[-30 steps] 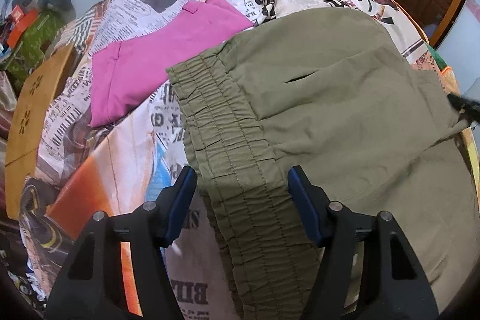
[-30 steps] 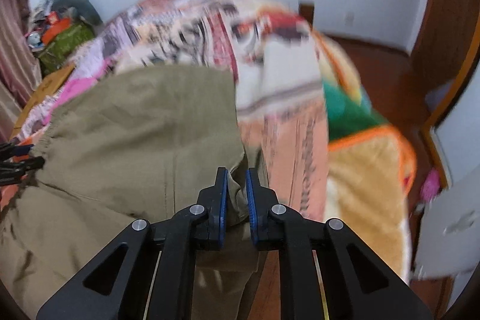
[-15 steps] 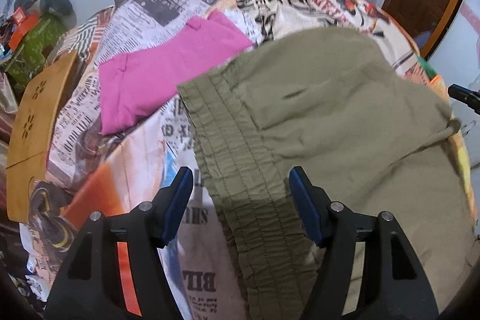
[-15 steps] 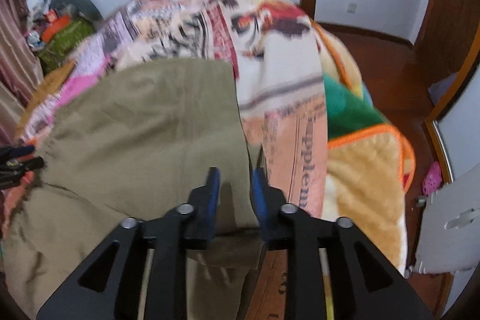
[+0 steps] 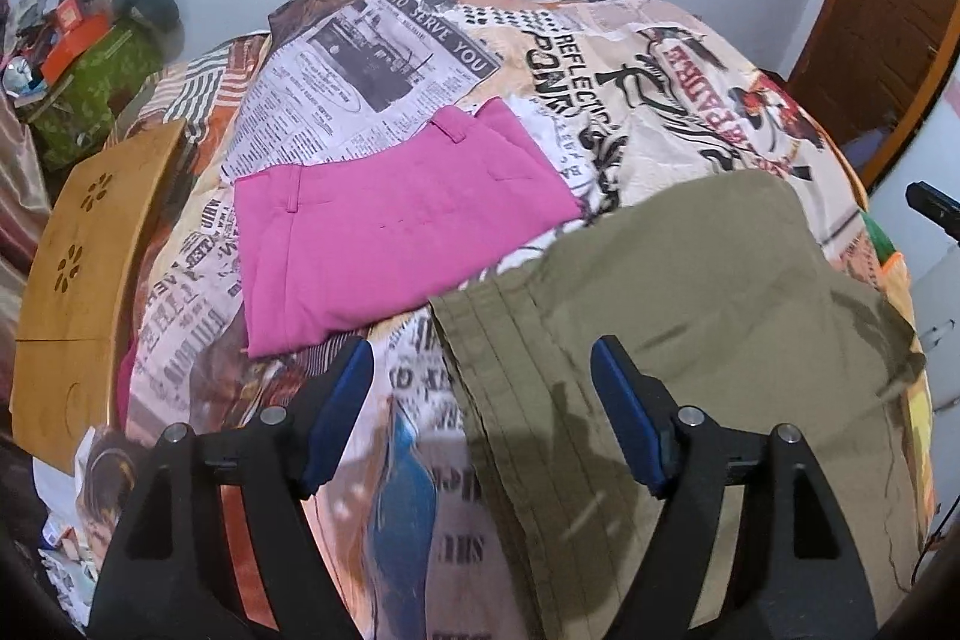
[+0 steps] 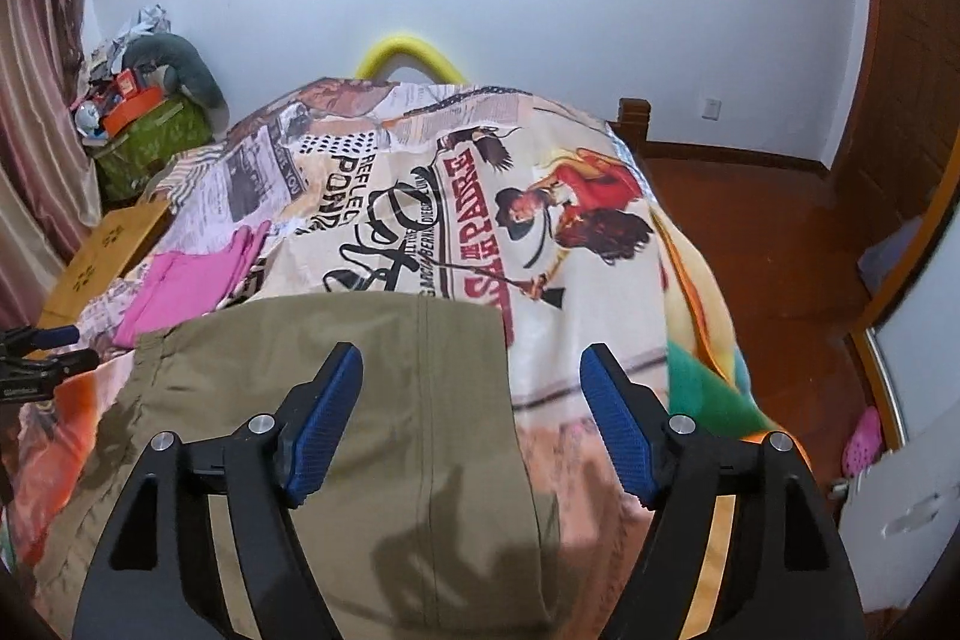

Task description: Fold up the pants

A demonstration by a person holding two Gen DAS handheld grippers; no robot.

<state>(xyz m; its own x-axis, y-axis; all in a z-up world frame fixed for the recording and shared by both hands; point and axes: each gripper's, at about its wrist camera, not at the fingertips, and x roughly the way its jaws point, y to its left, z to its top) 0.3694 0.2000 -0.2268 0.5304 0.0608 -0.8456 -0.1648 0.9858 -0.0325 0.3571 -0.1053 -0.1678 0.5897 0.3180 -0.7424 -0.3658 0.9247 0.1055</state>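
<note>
The olive-green pants (image 5: 708, 340) lie spread on the bed, elastic waistband toward the left; they also show in the right wrist view (image 6: 372, 400). My left gripper (image 5: 483, 400) is open and empty, hovering above the waistband edge. My right gripper (image 6: 471, 412) is open and empty above the pants' right edge. The left gripper's tip shows at the far left of the right wrist view (image 6: 42, 358). The right gripper's tip shows at the right edge of the left wrist view (image 5: 933, 208).
Folded pink pants (image 5: 384, 226) lie on the newspaper-print bedspread (image 5: 420, 58) behind the olive pair. A wooden board (image 5: 78, 268) sits at the bed's left. A green box with clutter (image 6: 150, 136) stands by the wall. Wooden floor (image 6: 780, 244) lies right of the bed.
My right gripper has let go of the olive pants and opened wide. Both grippers have lifted and pulled back; the pants now lie flatter on the bed.
</note>
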